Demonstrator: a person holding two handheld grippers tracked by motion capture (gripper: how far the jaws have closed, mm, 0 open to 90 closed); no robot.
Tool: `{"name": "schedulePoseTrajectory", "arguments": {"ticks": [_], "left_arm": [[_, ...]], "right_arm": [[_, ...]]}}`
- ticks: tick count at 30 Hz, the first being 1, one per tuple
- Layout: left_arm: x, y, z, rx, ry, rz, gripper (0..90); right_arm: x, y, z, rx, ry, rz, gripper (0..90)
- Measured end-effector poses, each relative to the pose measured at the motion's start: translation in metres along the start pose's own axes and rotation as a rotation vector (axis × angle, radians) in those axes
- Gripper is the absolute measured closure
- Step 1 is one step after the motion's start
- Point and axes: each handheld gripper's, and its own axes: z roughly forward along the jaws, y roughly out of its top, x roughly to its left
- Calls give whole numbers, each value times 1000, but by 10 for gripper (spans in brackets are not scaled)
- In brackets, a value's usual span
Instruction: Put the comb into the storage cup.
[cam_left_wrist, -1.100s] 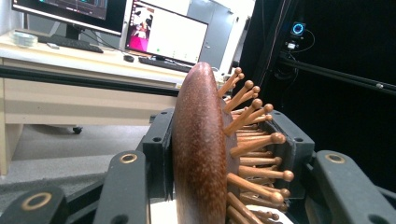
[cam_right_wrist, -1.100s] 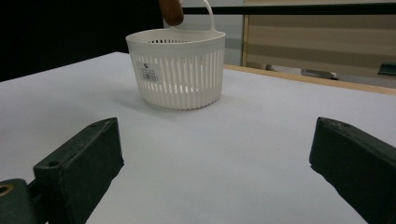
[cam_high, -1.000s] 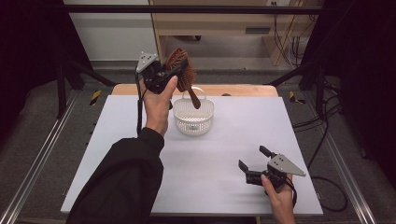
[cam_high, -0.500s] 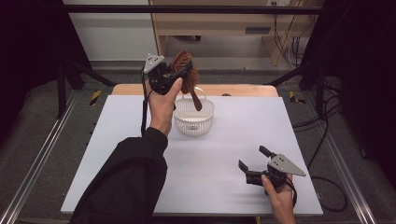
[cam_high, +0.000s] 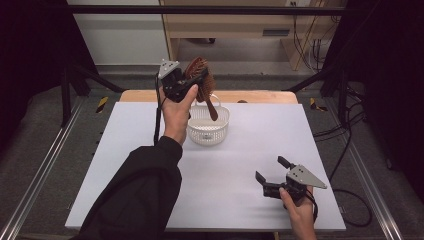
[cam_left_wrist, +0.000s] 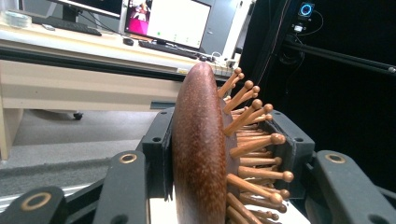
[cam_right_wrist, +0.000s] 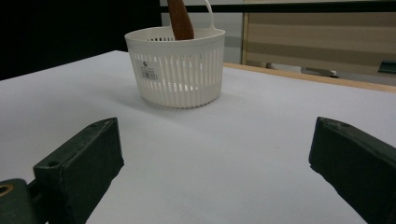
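While the left gripper (cam_high: 192, 82) clamps the head of the wooden hairbrush (cam_high: 200, 80) above the far rim of the white basket (cam_high: 208, 131), handle dipping inside, a tilted release could tip the light basket; the right gripper (cam_high: 272, 176) waits wide open, near right.

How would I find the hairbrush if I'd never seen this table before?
Start at the big white table and find the small white basket near its far edge. Just above it, the left gripper holds the hairbrush by its head, handle hanging down into the basket. It is the one brown wooden thing there, with rows of round-tipped wooden pins on one side.
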Motion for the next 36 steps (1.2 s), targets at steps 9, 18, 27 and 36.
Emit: {"name": "schedulePoseTrajectory", "arguments": {"ticks": [9, 18, 27, 36], "left_arm": [[0, -4, 5, 13, 6, 17, 492], [2, -9, 6, 23, 12, 17, 492], [3, -18, 10, 29, 13, -1, 492], [-3, -32, 14, 51, 9, 3, 491]], "right_arm": [[0, 0, 0, 2, 5, -4, 28], [0, 0, 0, -2, 17, 2, 27], [1, 0, 0, -1, 20, 3, 26], [1, -1, 1, 1, 27, 4, 26]]}}
